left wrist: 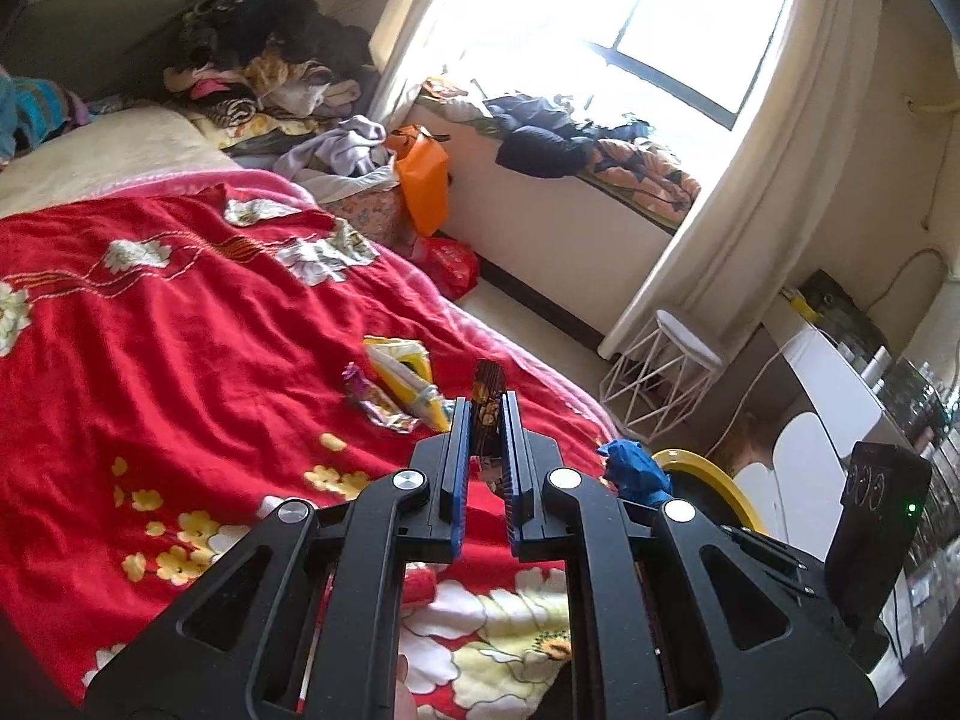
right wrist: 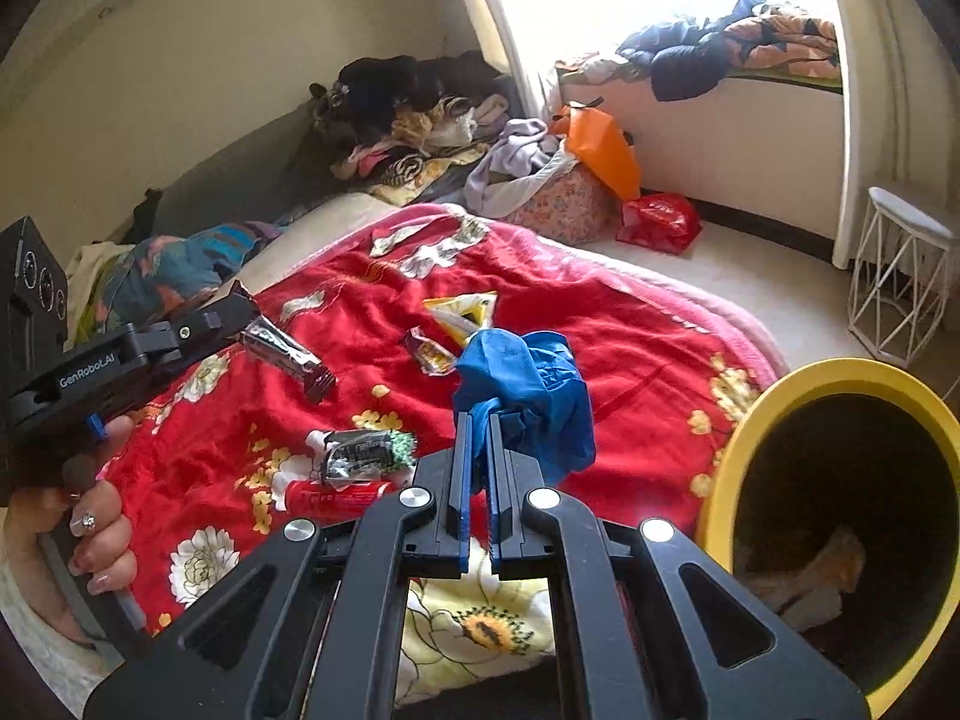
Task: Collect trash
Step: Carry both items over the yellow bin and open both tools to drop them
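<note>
Nearby: yellow bin | yellow packet | green-black wrapper on blanket

open red blanket between wrappers and yellow bin

Home bedroom: bed w/ red floral blanket, clothes pile heaped at far side by the wall. Curtained window far right w/ more clothes on the sill; white wire stool on the floor near it.

Glossy foil wrapper, crumpled blue plastic bag, plush red blanket, smooth yellow-rimmed bin.
</note>
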### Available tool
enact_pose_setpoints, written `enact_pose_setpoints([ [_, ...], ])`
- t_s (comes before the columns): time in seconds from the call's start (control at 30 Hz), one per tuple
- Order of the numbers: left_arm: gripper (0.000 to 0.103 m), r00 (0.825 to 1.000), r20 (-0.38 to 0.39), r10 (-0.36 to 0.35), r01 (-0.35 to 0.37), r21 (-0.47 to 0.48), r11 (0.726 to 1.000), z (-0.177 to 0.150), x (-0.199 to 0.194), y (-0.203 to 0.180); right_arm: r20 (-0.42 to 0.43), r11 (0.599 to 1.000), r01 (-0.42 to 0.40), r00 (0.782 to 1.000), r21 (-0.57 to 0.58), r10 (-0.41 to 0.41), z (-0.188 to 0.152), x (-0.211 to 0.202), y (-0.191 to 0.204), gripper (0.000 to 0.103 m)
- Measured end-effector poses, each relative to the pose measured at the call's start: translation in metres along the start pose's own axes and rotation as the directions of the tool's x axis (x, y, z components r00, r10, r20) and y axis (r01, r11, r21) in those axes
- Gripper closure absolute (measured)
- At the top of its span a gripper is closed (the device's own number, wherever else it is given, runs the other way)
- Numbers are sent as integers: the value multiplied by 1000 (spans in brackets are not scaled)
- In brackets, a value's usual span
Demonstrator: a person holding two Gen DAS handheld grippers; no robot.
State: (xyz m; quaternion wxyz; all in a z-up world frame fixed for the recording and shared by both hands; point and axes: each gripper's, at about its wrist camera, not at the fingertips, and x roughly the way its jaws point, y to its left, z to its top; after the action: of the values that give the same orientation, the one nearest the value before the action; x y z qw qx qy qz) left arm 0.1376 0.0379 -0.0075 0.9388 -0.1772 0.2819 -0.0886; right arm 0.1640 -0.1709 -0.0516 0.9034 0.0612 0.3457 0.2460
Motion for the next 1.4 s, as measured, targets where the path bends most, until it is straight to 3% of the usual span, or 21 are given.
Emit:
enact_pose_setpoints([
  [0.7, 97, 995, -19, -99, 100, 72, 992, -5, 7, -50, 69, 991, 107, 991, 80, -113, 1, -41, -43, 99],
  [1.4, 97, 980, -73, -185, 195, 168, 966, -21, 27, -113, 105, 961, 195, 970, 197, -218, -11, -77, -98, 99],
])
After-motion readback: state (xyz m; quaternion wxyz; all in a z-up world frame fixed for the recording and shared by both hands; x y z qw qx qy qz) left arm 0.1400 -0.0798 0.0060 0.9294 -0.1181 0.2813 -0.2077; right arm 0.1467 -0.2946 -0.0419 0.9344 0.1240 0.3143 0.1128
